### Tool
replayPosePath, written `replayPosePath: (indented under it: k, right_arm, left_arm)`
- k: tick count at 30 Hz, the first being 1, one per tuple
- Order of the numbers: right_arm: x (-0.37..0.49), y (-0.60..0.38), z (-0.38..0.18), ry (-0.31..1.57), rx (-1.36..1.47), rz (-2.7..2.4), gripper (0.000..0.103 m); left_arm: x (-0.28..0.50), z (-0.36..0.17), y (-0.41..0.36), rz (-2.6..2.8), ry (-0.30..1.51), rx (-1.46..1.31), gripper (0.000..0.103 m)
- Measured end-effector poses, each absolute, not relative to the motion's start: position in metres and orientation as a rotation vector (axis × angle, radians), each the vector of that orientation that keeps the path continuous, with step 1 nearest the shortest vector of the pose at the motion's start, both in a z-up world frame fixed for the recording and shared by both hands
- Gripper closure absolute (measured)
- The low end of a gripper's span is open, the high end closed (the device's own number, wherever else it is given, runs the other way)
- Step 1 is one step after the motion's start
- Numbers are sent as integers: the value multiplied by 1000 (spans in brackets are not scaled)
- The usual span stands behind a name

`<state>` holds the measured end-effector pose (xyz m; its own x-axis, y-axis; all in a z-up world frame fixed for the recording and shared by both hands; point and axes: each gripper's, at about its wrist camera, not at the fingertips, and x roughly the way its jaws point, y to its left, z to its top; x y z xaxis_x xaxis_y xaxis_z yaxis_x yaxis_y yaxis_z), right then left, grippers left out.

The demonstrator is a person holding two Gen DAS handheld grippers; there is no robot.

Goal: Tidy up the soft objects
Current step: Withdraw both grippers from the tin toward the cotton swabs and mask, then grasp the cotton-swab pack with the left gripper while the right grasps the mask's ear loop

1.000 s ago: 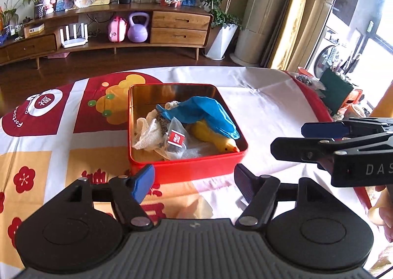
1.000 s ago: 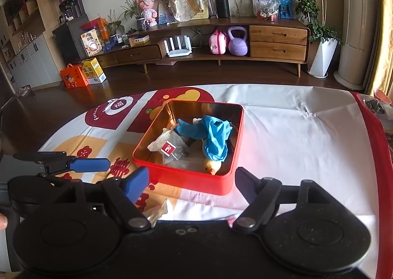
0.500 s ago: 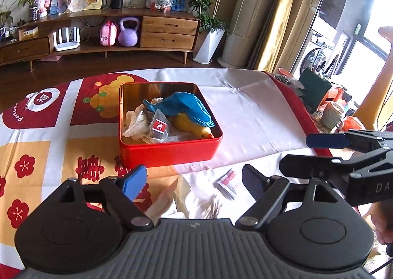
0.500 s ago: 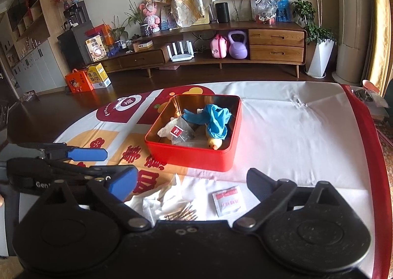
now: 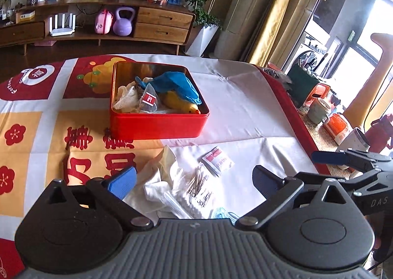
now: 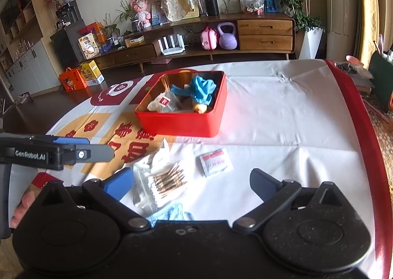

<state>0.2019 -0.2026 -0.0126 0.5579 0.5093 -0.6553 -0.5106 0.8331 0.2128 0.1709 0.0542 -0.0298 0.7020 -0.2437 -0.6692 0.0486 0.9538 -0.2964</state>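
Note:
A red tin [image 5: 157,126] [image 6: 181,126] on the table holds a blue glove [image 5: 176,84], a yellow duck [image 5: 179,104], white cloth [image 5: 125,99] and a clear sachet [image 5: 149,104]. Near me lie a white cloth [image 5: 162,175], a bag of cotton swabs [image 5: 196,193] [image 6: 167,183], a small red-and-white packet [image 5: 217,161] [image 6: 215,162] and a light blue item [image 6: 172,215]. My left gripper [image 5: 194,183] is open and empty above these. My right gripper [image 6: 191,183] is open and empty beside it.
The table carries a white, red and yellow cloth [image 5: 245,107]. Its right edge [image 6: 356,116] drops to cups and clutter on the floor [image 5: 326,111]. A wooden sideboard [image 6: 221,33] stands far behind.
Both grippers have drawn back from the tin toward me. The loose cloth, swab bag and packet have come into view below them.

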Motion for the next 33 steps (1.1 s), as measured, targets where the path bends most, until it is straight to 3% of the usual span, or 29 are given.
replayPosePath:
  k: [14, 33]
  right_arm:
    - [160, -182, -59, 827, -138, 667, 2]
    - [156, -173, -110, 937, -203, 691, 2]
  left_arm:
    - [163, -68, 41, -132, 795, -193, 1]
    - [182, -117, -15, -230, 782, 112, 1]
